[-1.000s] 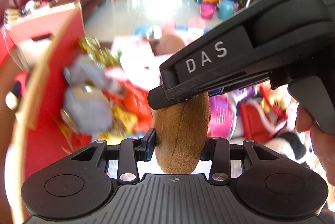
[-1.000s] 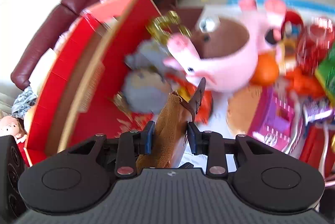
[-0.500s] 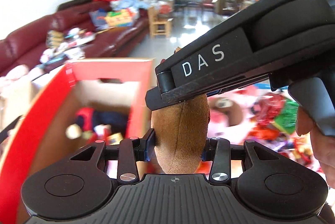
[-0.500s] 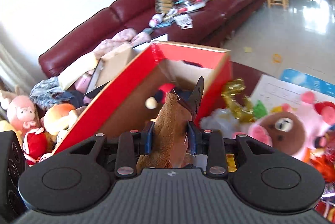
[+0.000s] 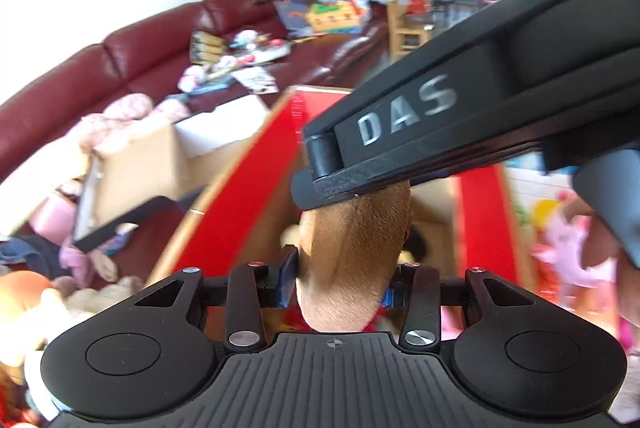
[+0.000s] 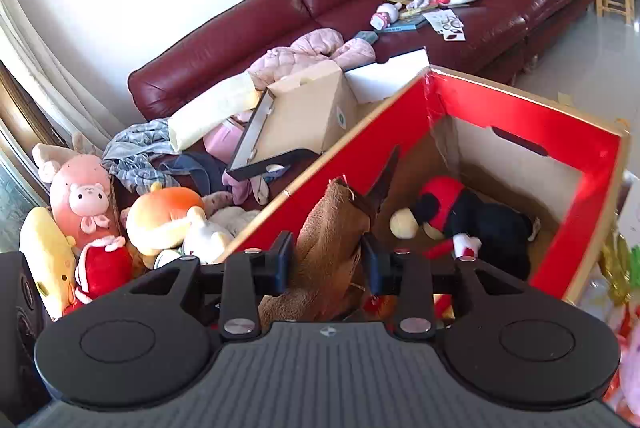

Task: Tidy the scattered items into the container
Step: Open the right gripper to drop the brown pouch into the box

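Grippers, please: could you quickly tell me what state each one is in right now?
Left gripper: shut on the brown plush toy.
Right gripper: jaws opening, toy between them.

My brown plush toy hangs over the open red cardboard box, where a black-and-red plush lies on the floor inside.

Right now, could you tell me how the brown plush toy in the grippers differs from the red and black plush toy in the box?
The brown plush toy hangs above the red box, between both grippers; the red and black plush toy lies on the box's floor, untouched. The brown one is a single tan colour; the other mixes red, black, cream and white. Both are soft toys.
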Available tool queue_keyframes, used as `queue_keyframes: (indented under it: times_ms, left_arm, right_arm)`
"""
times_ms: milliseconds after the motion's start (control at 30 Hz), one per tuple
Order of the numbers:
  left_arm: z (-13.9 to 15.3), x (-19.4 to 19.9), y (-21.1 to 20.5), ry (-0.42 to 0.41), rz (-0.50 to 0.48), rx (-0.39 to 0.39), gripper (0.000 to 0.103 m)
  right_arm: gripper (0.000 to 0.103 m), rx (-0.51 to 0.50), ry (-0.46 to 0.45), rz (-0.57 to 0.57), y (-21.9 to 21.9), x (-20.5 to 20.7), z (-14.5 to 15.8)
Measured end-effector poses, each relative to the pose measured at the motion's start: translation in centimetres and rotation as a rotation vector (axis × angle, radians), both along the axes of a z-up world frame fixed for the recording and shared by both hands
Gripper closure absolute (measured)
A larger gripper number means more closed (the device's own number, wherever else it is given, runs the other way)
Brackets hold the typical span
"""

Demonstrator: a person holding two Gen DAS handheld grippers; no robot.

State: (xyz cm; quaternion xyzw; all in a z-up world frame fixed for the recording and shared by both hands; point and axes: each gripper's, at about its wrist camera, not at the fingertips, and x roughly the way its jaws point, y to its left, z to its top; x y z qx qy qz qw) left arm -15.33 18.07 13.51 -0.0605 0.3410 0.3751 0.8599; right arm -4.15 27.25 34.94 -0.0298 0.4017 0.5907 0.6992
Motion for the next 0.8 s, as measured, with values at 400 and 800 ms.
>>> queue_keyframes:
  times_ms: [400, 800]
  left_arm:
    - [-2.3, 0.6, 2.7, 0.037, 0.113, -0.066, 0.013]
    - [-3.9, 0.9, 2.2, 0.056, 0.094, -0.062, 0.010]
  right_arm:
    - [0.018, -0.088, 0.014, -0.058, 0.0, 2.1, -2.6]
    - [0.016, -0.127, 0.007, -0.056, -1.0, 1.9, -3.2]
